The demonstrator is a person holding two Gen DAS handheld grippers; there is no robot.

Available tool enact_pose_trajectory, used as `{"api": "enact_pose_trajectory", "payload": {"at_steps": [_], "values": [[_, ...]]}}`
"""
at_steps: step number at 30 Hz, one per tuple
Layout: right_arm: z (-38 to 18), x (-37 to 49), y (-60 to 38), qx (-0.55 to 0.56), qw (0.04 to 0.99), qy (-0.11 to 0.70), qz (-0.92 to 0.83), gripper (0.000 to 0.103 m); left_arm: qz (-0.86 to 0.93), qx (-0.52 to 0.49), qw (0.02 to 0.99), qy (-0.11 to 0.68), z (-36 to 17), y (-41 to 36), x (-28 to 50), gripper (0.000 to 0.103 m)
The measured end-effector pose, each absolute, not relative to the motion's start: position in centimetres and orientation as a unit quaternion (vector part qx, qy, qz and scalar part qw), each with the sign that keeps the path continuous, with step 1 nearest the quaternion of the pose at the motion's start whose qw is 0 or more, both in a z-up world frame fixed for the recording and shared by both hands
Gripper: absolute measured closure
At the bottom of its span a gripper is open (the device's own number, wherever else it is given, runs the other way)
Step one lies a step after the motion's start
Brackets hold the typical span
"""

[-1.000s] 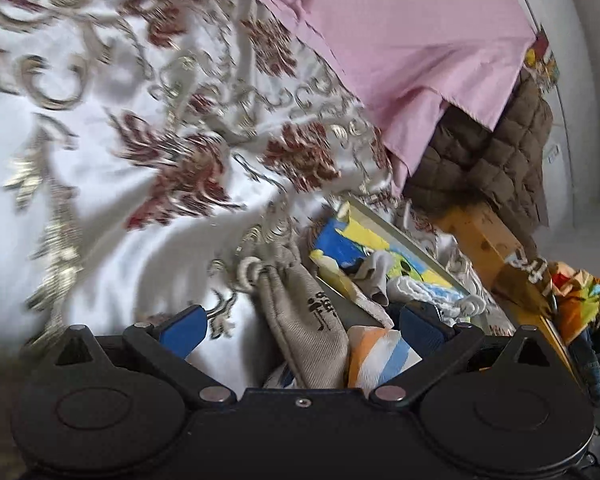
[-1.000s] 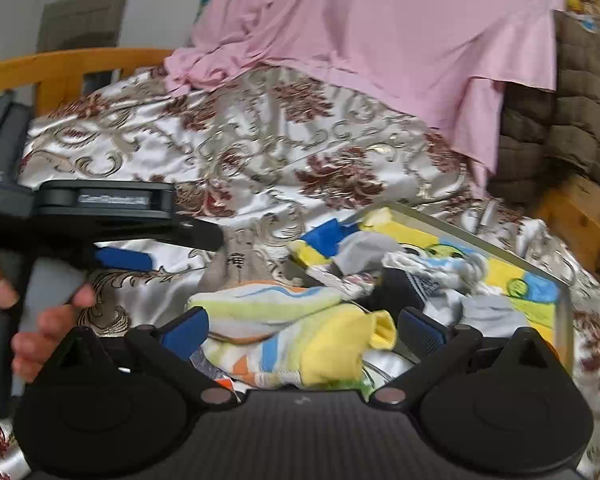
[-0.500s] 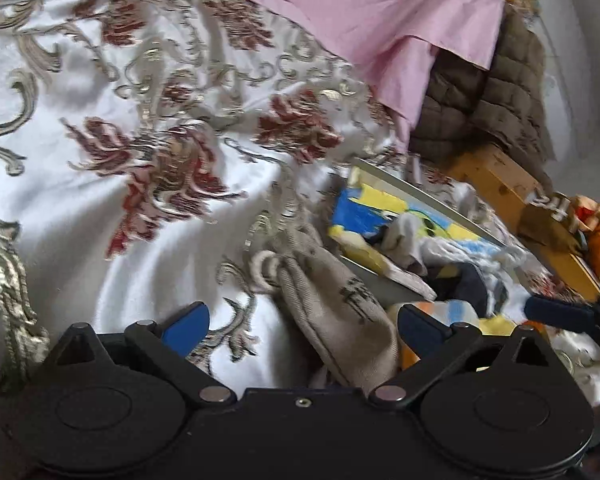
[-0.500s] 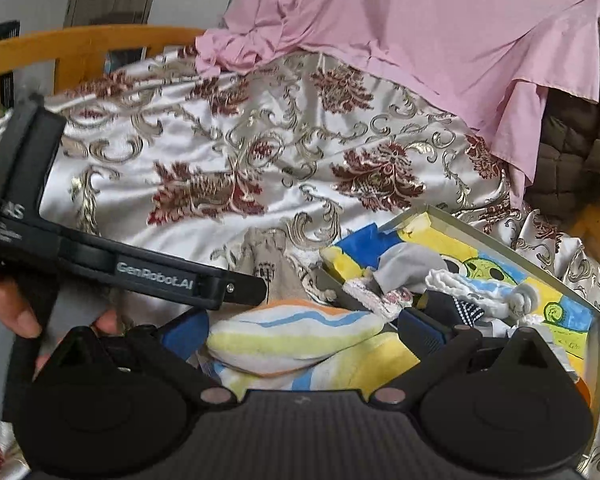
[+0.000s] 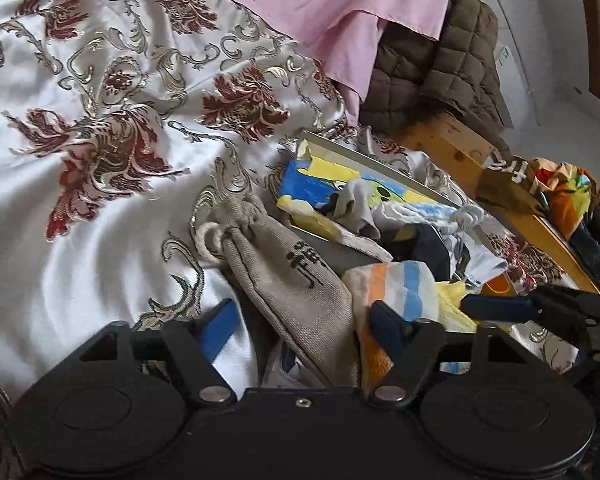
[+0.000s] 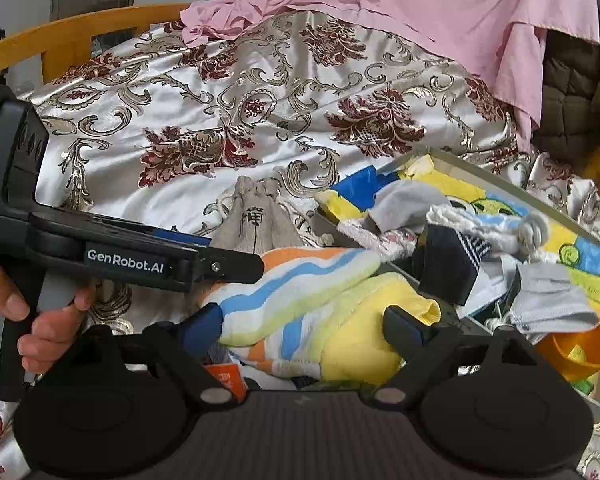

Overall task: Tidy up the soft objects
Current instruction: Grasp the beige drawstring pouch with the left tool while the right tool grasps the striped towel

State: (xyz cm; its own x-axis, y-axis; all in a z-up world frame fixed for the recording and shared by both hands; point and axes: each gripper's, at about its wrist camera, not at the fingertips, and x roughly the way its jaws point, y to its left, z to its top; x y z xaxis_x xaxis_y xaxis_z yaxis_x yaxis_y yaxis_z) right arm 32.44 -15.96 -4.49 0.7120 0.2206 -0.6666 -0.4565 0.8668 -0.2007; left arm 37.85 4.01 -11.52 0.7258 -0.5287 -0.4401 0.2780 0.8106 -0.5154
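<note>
A beige drawstring pouch (image 5: 296, 292) with black characters lies on the satin bedspread, between the fingers of my left gripper (image 5: 302, 326). Those jaws are closing; the left pad stands clear of the pouch, the right one against a striped towel (image 5: 396, 284). In the right wrist view that striped towel (image 6: 300, 284), bundled with a yellow cloth (image 6: 360, 328), lies between the fingers of my right gripper (image 6: 302, 328). Its jaws are closing, pads at the bundle's sides. The left gripper (image 6: 236, 254) reaches in from the left above the pouch (image 6: 256, 224).
A grey-rimmed tray (image 6: 480, 168) with a cartoon bottom holds several socks and cloths; an orange cup (image 6: 576, 352) sits by its near corner. A pink sheet (image 6: 420, 8), a brown quilted coat (image 5: 440, 72) and the wooden bed frame (image 5: 452, 152) border the bedspread. A hand (image 6: 40, 320) holds the left gripper.
Both grippers came forward and lower onto the pile. Both pairs of jaws narrowed, the left more. The left gripper reached further across the right wrist view, over the towel's end.
</note>
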Motion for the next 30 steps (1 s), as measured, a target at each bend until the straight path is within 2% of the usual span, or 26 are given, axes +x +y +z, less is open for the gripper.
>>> {"api": "enact_pose_trajectory", "payload": {"at_steps": [2, 3, 9, 12, 16, 20, 30], "values": [[-4.5, 32.4, -16.1, -0.171, 0.908, 0.332, 0.191, 0.018, -0.232, -0.213, 0.901, 0.298, -11.6, 3.9, 37.9, 0.044], [-4.5, 32.4, -16.1, -0.168, 0.908, 0.332, 0.193, 0.019, -0.236, -0.213, 0.900, 0.298, -11.6, 3.9, 37.9, 0.046], [-4.5, 32.3, -15.9, -0.166, 0.905, 0.334, 0.205, 0.030, -0.243, -0.235, 0.892, 0.301, -11.9, 4.4, 38.0, 0.049], [-4.6, 32.3, -15.9, -0.159, 0.903, 0.339, 0.210, 0.039, -0.245, -0.248, 0.887, 0.302, -12.0, 4.7, 38.1, 0.054], [-4.7, 32.2, -15.6, -0.155, 0.901, 0.342, 0.220, 0.054, -0.251, -0.255, 0.885, 0.300, -12.0, 4.8, 38.1, 0.070], [-4.9, 31.8, -15.3, -0.155, 0.900, 0.342, 0.224, 0.066, -0.251, -0.267, 0.885, 0.288, -11.9, 5.1, 37.9, 0.077], [-5.7, 30.7, -14.7, -0.184, 0.900, 0.327, 0.221, 0.086, -0.251, -0.288, 0.880, 0.282, -12.2, 5.8, 37.6, 0.079]]}}
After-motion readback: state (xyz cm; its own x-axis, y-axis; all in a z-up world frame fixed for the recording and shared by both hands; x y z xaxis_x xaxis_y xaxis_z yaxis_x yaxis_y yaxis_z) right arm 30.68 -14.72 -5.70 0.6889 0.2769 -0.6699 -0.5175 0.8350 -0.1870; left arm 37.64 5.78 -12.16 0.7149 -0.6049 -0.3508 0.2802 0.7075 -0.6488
